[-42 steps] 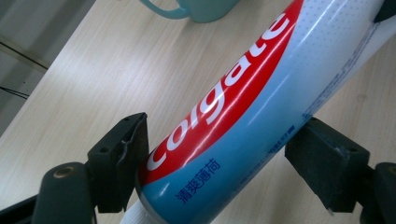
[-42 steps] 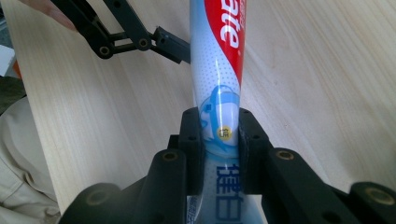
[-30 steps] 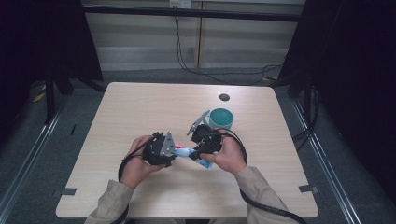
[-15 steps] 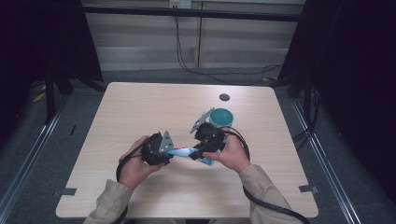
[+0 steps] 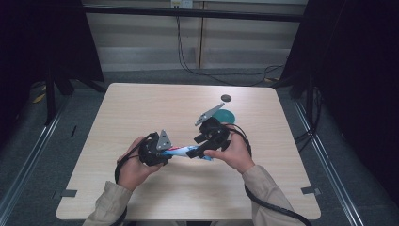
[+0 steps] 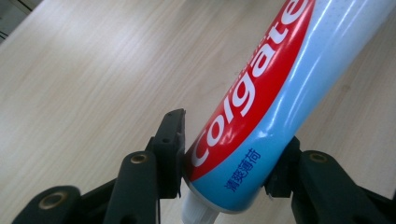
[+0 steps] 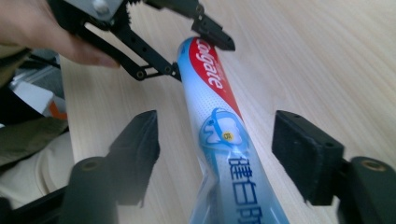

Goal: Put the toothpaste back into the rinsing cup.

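Note:
A red, white and blue Colgate toothpaste tube (image 5: 181,150) hangs level above the table between both hands. My left gripper (image 5: 170,151) is shut on its cap end; its pads (image 6: 172,149) press both sides of the tube (image 6: 261,93) just above the white neck, and its jaws have just been closing. My right gripper (image 5: 196,152) is at the tube's flat tail end. Its jaws have just been opening and now stand wide open, with the tube (image 7: 219,121) between the pads (image 7: 140,149) untouched. The left gripper (image 7: 198,49) shows farther off in the right gripper view.
A teal round container (image 5: 227,116) stands on the wooden table (image 5: 141,108) just behind the right hand. A small dark disc (image 5: 226,98) lies farther back. Cables trail from both grippers toward the front edge.
The right gripper's jaws have opened off the tube's tail end. The left gripper's jaws have closed tighter on the cap end. Both hands stayed about where they were.

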The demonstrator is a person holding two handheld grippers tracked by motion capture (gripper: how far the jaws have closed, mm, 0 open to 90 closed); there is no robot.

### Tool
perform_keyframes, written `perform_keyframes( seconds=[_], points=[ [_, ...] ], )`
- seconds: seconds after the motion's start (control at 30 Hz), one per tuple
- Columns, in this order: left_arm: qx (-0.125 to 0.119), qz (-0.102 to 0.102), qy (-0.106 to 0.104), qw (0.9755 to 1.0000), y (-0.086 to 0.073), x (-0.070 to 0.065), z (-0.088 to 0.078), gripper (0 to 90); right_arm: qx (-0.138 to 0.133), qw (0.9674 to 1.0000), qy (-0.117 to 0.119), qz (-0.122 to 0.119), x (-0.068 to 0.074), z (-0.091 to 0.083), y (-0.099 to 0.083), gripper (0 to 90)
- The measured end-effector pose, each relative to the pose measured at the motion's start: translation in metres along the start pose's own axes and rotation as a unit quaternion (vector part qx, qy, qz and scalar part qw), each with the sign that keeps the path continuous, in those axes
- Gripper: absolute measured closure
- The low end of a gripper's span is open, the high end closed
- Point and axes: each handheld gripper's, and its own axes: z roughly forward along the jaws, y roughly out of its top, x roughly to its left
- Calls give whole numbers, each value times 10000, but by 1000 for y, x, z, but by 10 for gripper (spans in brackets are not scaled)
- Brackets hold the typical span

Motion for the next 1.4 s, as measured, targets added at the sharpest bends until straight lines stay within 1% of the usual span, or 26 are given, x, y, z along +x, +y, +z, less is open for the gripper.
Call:
perform_keyframes(
  seconds=[0.03,0.1,0.13,0.2,0.23,0.27,0.33,0.43,0.47,0.5,0.53,0.57,0.63,0.67,0.7,0.8,0.83,0.87,0.97,1.0,1.03,1.23,1.3,1.33,1.37,1.4],
  points=[
    [8,-103,-10,9999,-1,2,-1,577,-145,9999,-82,-22,-1,-7,1,282],
    [2,-170,-10,9999,-3,4,-2,578,-207,9998,-68,24,-2,-10,1,272],
    [16,-231,39,9997,-4,6,-3,579,-344,9993,-133,56,-5,-18,0,251],
    [51,-277,20,9996,-6,10,-6,579,-430,9988,-231,23,-7,-24,-2,248],
    [11,-356,0,9994,-7,12,-7,580,-470,9986,-241,25,-9,-27,-3,241],
    [-14,-449,-18,9990,-8,13,-9,580,-528,9982,-264,84,-11,-30,-4,225],
    [-19,-474,-9,9989,-9,16,-11,580,-570,9979,-268,128,-13,-33,-6,216],
    [-2,-616,-37,9981,-11,22,-15,581,-670,9968,-400,151,-18,-40,-12,211],
    [-2,-616,-37,9981,-11,22,-15,581,-670,9968,-400,151,-18,-40,-12,211],
    [-53,-701,-49,9975,-13,25,-15,582,-821,9957,-403,161,-20,-43,-16,193],
    [-53,-701,-49,9975,-13,25,-15,582,-821,9957,-403,161,-20,-43,-16,193],
    [-49,-766,-73,9970,-15,26,-16,582,-913,9951,-346,173,-23,-46,-20,164],
    [-82,-827,-84,9965,-16,28,-16,583,-956,9946,-325,226,-25,-48,-23,166],
    [-82,-827,-84,9965,-16,28,-16,582,-956,9946,-325,226,-25,-48,-23,166],
    [-89,-918,-102,9957,-18,29,-16,582,-988,9943,-279,275,-28,-48,-28,167],
    [-86,-933,-100,9956,-20,30,-16,583,-1010,9941,-257,293,-30,-47,-33,173],
    [-64,-1018,-193,9946,-21,32,-16,584,-1037,9938,-253,320,-31,-45,-37,180],
    [-64,-1018,-193,9946,-21,32,-16,584,-1039,9938,-234,316,-31,-44,-38,183],
    [-129,-1144,-215,9931,-20,31,-16,585,-950,9946,-223,352,-32,-39,-40,197],
    [-144,-1142,-220,9931,-20,31,-17,586,-890,9954,-195,305,-31,-35,-41,232],
    [-192,-1219,-296,9919,-20,32,-17,586,-886,9955,-161,304,-31,-34,-42,234],
    [-227,-1259,-345,9912,-19,31,-18,595,-911,9954,-140,276,-28,-24,-44,234],
    [-286,-1338,-491,9894,-18,30,-18,624,-945,9951,-120,278,-27,-19,-46,235],
    [-286,-1338,-491,9894,-18,30,-18,655,-945,9951,-120,278,-27,-19,-46,235],
    [-363,-1491,-605,9863,-17,30,-18,678,-1000,9946,-90,265,-26,-16,-47,234],
    [-363,-1491,-605,9863,-17,30,-18,683,-1000,9946,-90,265,-26,-16,-47,234]
  ],
)
